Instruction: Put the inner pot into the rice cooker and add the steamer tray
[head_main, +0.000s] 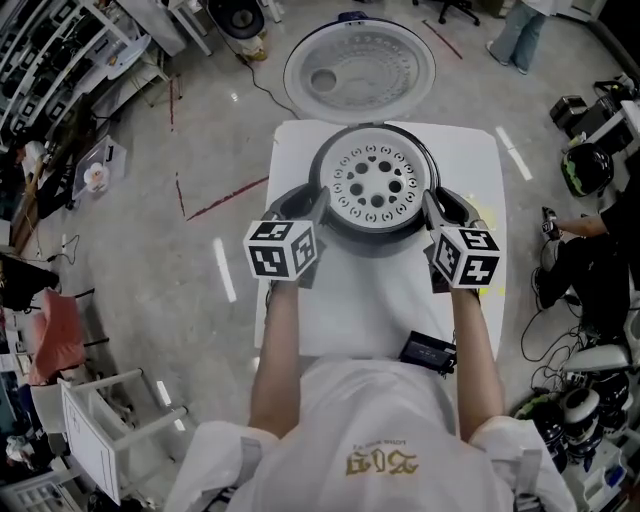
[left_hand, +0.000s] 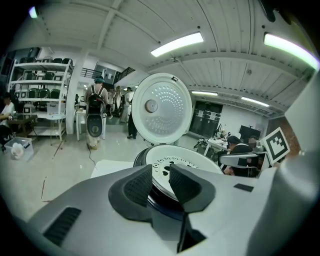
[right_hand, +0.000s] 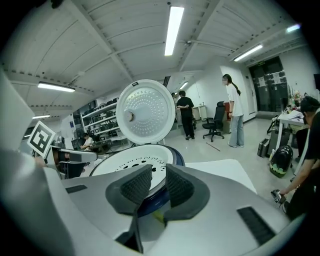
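Sitting flat on top of the rice cooker, the round steamer tray with its many holes lies right between the two claws. The cooker stands on the white surface with its lid tipped up behind it.

The left claw is at the tray's left edge and the right claw is at its right edge, so both are just as near. In each gripper view the thin edge of the tray runs through the gap in the claw. The pads of both claws stand a little apart, and they do not look like they squeeze it.

A dark blue rim shows under the tray. It may be the inner pot, but I cannot be sure.

The tray looks like it is in place. Each claw probably just needs to slide out sideways, away from the tray's middle, without bumping the edge.
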